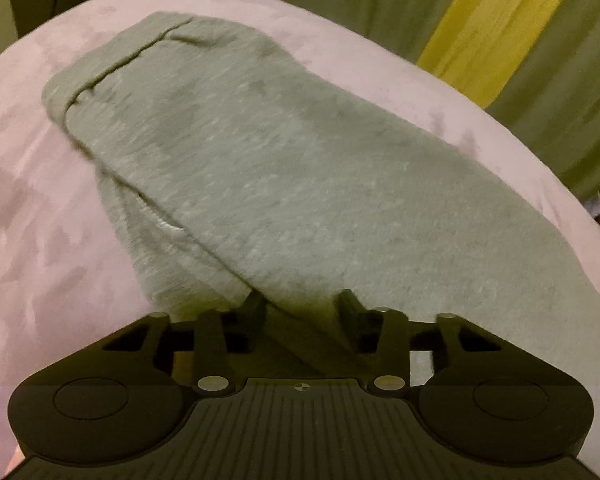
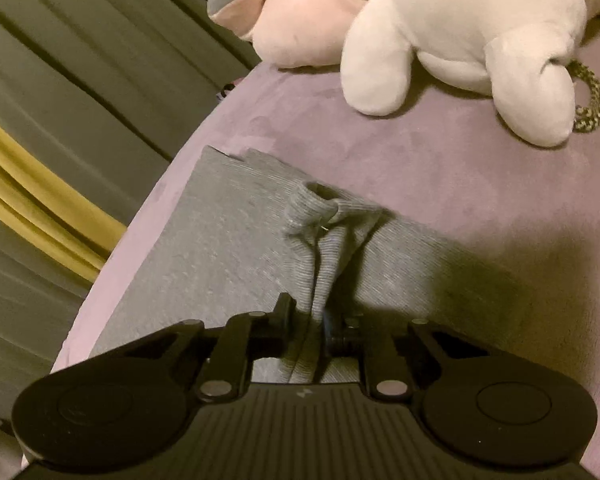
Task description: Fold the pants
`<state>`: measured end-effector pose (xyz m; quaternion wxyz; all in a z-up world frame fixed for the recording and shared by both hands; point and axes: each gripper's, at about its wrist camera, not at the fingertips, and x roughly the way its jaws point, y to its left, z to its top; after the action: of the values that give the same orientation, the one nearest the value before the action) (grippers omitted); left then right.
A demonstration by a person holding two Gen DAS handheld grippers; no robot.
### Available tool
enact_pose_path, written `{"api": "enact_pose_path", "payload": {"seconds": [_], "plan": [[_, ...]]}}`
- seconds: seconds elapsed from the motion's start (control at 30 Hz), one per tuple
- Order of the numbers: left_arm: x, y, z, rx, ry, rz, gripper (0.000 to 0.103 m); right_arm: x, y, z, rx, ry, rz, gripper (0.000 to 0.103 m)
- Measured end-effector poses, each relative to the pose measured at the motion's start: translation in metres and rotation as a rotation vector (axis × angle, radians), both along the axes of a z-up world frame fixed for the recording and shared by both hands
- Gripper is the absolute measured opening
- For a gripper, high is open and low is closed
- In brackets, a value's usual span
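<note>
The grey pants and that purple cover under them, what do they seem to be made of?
The pants look like soft heathered jersey knit, probably cotton blend: flecked grey, fine ribbing, limp folds. The cover looks like matte suede-like or velvety fabric: brushing leaves lighter and darker patches. Neither fibre can be confirmed by sight.

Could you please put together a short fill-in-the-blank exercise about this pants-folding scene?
1. The pants are ____ in colour.
2. The right gripper is shut on a bunched ridge of the ____.
3. The white plush toy lies on the ____ bed cover.
4. Behind the bed, among green curtains, hangs a ____ stripe.

Missing words: grey; pants; purple; yellow
</note>
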<state>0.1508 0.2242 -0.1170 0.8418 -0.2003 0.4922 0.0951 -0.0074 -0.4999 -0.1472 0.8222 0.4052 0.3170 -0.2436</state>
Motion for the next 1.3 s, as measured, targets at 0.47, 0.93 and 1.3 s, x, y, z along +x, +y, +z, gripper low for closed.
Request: {"api": "enact_pose_path", "payload": {"seconds": [0.47,0.93,1.3], "plan": [[0.011,-0.004,-0.003,0.004,0.023,0.003,0.060,0.005,0.005,0.003,0.004,0.040,0.009,0.028],[0.006,0.002,0.006,0.020,0.007,0.087,0.016,0.015,0.007,0.014,-0.054,0.060,0.027,0.007],[-0.037,0.013,0.039,0.013,-0.095,0.068,0.014,-0.037,0.012,0.077,-0.091,-0.098,0.028,0.006]]}}
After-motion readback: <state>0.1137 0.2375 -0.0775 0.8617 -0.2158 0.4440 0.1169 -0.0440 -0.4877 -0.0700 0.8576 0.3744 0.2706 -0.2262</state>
